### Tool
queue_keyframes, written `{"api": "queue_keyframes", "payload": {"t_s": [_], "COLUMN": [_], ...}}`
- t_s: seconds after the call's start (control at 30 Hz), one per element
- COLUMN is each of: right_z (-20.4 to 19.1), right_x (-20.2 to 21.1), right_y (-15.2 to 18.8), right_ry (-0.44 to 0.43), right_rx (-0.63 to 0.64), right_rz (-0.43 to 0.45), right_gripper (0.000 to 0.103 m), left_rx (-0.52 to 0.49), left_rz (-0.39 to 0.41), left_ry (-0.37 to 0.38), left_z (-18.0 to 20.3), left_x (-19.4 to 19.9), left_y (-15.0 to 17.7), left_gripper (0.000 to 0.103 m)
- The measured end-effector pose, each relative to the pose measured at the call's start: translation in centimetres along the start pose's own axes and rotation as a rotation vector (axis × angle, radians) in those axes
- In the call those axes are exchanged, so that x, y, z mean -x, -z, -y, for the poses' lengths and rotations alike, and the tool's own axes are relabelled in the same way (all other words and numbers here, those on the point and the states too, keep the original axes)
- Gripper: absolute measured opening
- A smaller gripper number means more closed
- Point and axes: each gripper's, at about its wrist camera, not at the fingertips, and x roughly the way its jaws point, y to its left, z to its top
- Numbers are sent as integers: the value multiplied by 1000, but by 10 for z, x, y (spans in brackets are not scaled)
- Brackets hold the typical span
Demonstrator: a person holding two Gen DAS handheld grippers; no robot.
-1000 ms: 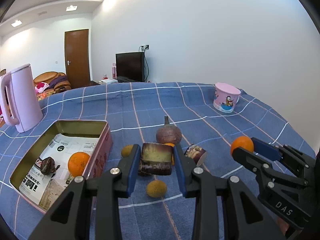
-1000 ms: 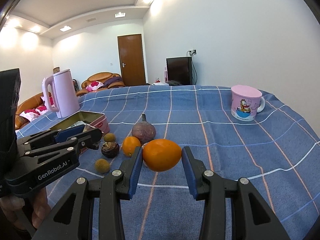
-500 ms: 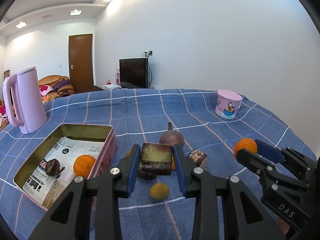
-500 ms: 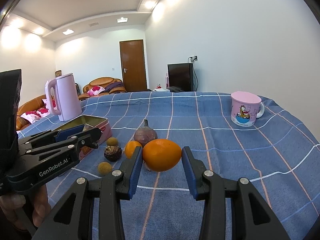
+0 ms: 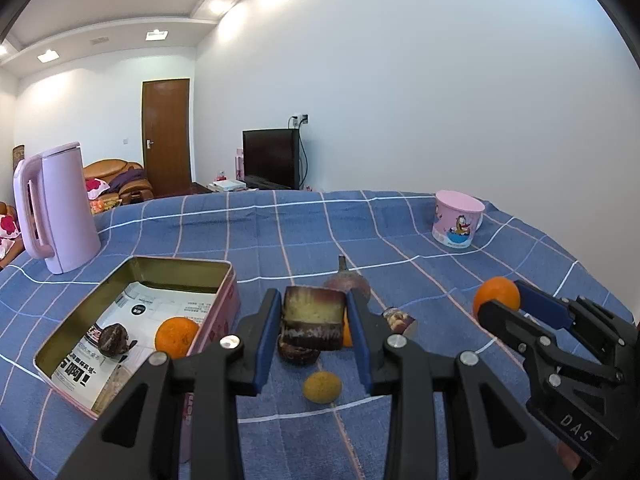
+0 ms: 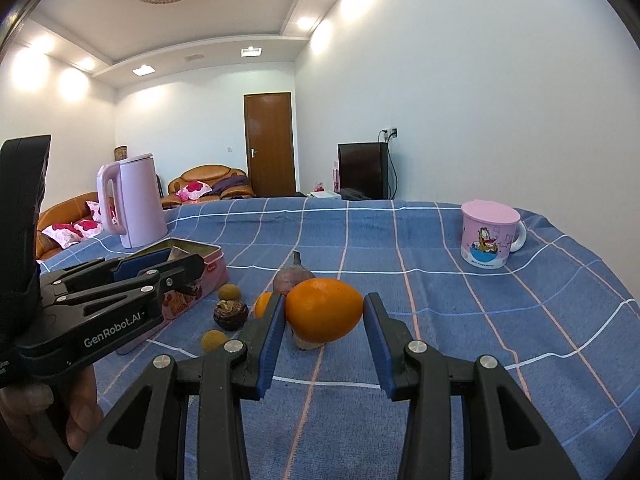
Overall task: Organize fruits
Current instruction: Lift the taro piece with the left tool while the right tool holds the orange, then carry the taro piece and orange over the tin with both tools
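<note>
- The left gripper is closed on a dark cut fruit piece with a yellowish cut face, pinched between both blue pads and lifted above the tablecloth.
- The right gripper is closed on an orange; both pads touch its sides, and it too hangs above the cloth.
- So each hand has a fruit in its grip and neither has yet been put away; by my reading, this is the carrying step toward the tin.
- The tin lies below and to the left of the left gripper, its near corner just beside the left finger. The right gripper is farther from it, with the loose fruits between.
- Already in the tin: a small orange and a dark brown fruit, resting on printed paper.
- Loose on the cloth below and just beyond the grippers: a small yellow fruit, a second small yellow one next to the tin, a dark round fruit, a purple fruit with a stem, another cut piece, and an orange partly hidden behind the fingers.
- I judge the task under halfway done: two fruits in, two held, about six left.
- A pink kettle and a pink mug stand well apart from all this.
</note>
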Motion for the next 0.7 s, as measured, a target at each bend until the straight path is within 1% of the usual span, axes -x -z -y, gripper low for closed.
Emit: {"api": "queue_keyframes", "payload": {"t_s": [0.37, 0.7], "right_z": [-4, -10], "right_x": [11, 14], "right_y": [2, 1], "right_ry": [12, 36], "right_rx": [24, 57], "right_rz": [61, 80], "right_gripper": [42, 42], "left_rx": [11, 21], "left_rz": [40, 55], "left_ry": [-30, -76], "left_z": [-6, -20], "left_x": [7, 8], "left_y": [0, -1], "left_gripper": [36, 35]}}
